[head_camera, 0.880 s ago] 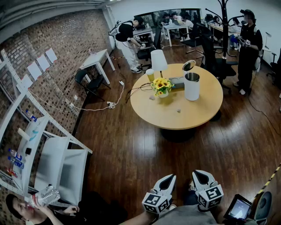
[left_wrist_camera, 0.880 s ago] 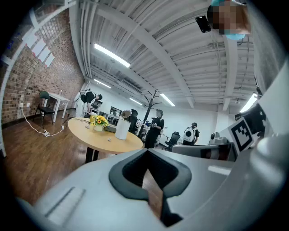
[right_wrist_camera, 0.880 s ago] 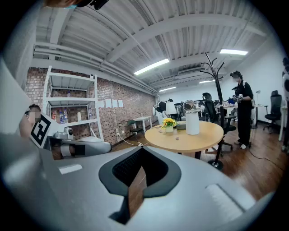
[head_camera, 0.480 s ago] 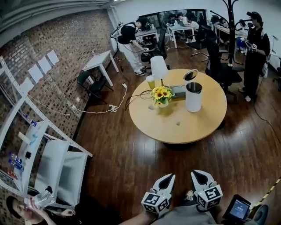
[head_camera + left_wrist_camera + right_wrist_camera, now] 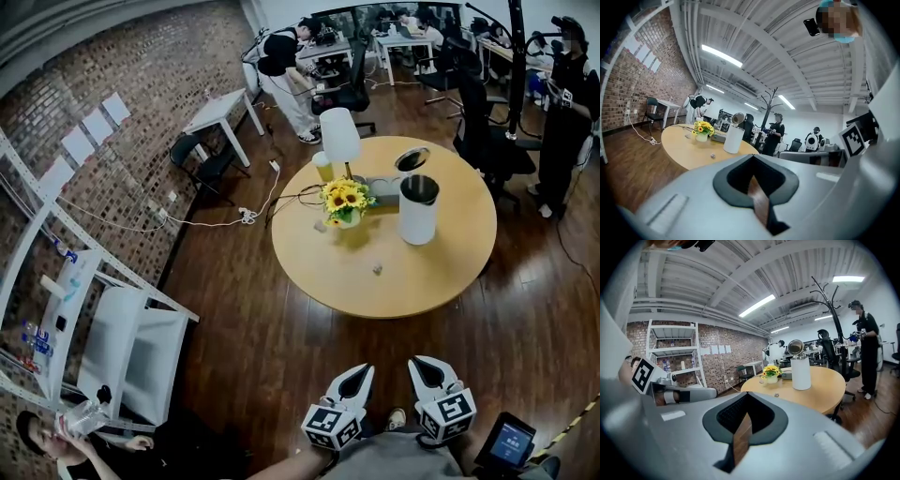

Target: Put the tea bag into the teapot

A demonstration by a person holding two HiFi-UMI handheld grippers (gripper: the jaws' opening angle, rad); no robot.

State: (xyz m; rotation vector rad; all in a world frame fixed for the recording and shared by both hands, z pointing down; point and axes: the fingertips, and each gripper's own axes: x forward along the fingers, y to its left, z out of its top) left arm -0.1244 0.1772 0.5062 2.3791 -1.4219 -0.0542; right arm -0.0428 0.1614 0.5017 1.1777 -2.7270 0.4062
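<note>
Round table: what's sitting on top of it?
On the table: a white teapot with its lid open, a vase of sunflowers, a white lamp, a cup of yellow drink and, likely, the small tea bag. The flowers partly cover a flat grey thing behind them.

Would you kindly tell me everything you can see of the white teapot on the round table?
The teapot is a tall, plain white cylinder with a smooth surface, perhaps plastic or coated metal. It stands upright on the round wooden table, toward the far right part. Its round lid is tipped up at the back, leaving the dark inside open. A vase of sunflowers stands apart to its left. Only the table is seen touching it.
</note>
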